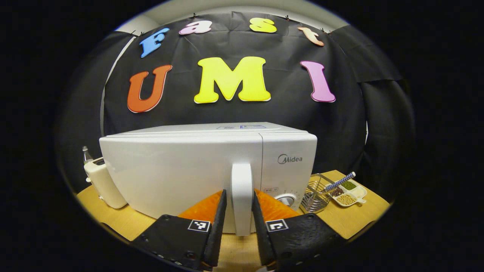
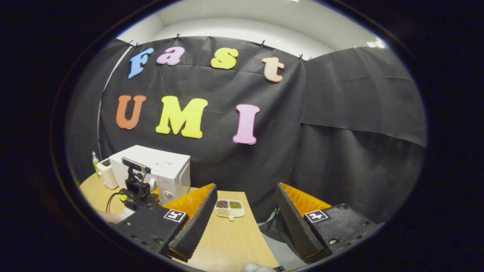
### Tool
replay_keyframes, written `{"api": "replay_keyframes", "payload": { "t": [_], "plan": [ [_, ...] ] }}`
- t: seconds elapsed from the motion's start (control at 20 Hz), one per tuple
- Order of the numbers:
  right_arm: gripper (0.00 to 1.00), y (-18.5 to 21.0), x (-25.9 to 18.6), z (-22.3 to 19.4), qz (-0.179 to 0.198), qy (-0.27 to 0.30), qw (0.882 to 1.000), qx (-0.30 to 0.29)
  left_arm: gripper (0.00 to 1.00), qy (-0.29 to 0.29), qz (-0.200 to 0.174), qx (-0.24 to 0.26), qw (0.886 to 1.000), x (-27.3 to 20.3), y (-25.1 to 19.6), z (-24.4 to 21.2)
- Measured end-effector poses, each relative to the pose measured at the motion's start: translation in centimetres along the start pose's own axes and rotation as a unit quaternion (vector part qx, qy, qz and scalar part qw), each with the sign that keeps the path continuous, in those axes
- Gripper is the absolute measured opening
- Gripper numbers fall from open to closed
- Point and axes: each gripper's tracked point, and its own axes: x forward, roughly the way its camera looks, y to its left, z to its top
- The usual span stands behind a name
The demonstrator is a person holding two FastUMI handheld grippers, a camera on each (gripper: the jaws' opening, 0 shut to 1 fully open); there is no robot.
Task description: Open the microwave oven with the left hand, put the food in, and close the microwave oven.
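Microwave oven (image 1: pixel 181 170): white, being stood on the desk (image 1: pixel 113 215) directly ahead of the left gripper (image 1: pixel 239 215), door shut, long axis running side to side, front facing the jaws. Door handle (image 1: pixel 242 196): upright bar, long axis vertical, being bracketed between the left jaws, which are narrowed about it; contact cannot be told. Toaster (image 1: pixel 104 183) being seen left of the jaws; wire basket (image 1: pixel 315 194) and divided dish (image 1: pixel 349 192) to their right. Right gripper (image 2: pixel 242 221): jaws being held spread wide, the dish lying beyond them.
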Motion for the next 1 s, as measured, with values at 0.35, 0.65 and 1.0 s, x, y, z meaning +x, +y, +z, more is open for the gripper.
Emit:
{"api": "replay_keyframes", "payload": {
  "t": [0.35,0.65,1.0],
  "plan": [
    [0.99,0.6,-0.6,0.1,0.009,-0.002,1.0,-0.005,0.12,-0.002,-0.003,0.016,1.0,-0.3,0.1,0.2],
    [0.99,1.5,-0.9,0.1,0.022,0.003,1.0,-0.006,0.08,0.011,-0.018,0.007,1.0,-1.2,0.2,-0.3],
    [0.99,4.4,-1.0,-0.6,0.056,0.004,0.998,0.002,0.07,0.006,-0.055,0.024,0.998,-9.6,2.1,-1.8]
  ]
}}
